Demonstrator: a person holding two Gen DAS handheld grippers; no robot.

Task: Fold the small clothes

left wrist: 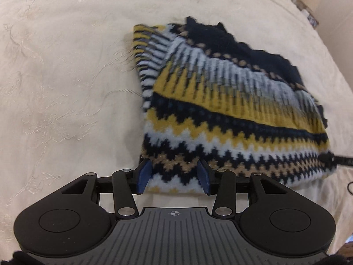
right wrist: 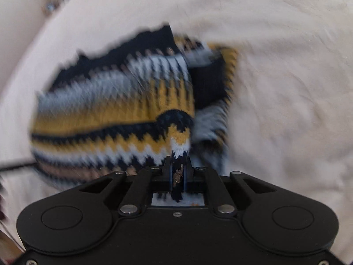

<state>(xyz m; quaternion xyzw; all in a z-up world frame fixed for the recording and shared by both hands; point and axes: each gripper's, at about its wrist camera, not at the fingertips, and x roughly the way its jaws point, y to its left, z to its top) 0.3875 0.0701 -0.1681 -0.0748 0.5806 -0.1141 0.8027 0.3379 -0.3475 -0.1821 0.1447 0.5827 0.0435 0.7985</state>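
Observation:
A small knitted sweater (left wrist: 231, 108) with navy, yellow, white and tan zigzag bands lies on a cream bedcover (left wrist: 66, 88). My left gripper (left wrist: 174, 174) is open, its blue-padded fingers (left wrist: 144, 176) straddling the near hem of the sweater at its left corner. In the right wrist view the sweater (right wrist: 114, 112) is blurred by motion. My right gripper (right wrist: 179, 167) is shut on a bunched edge of the sweater, which is pulled up into a ridge between the fingers.
The cream bedcover (right wrist: 286, 88) stretches out on all sides of the sweater. A thin black cable (left wrist: 344, 161) runs off at the sweater's right corner. Some clutter (left wrist: 308, 11) sits past the far right edge of the bed.

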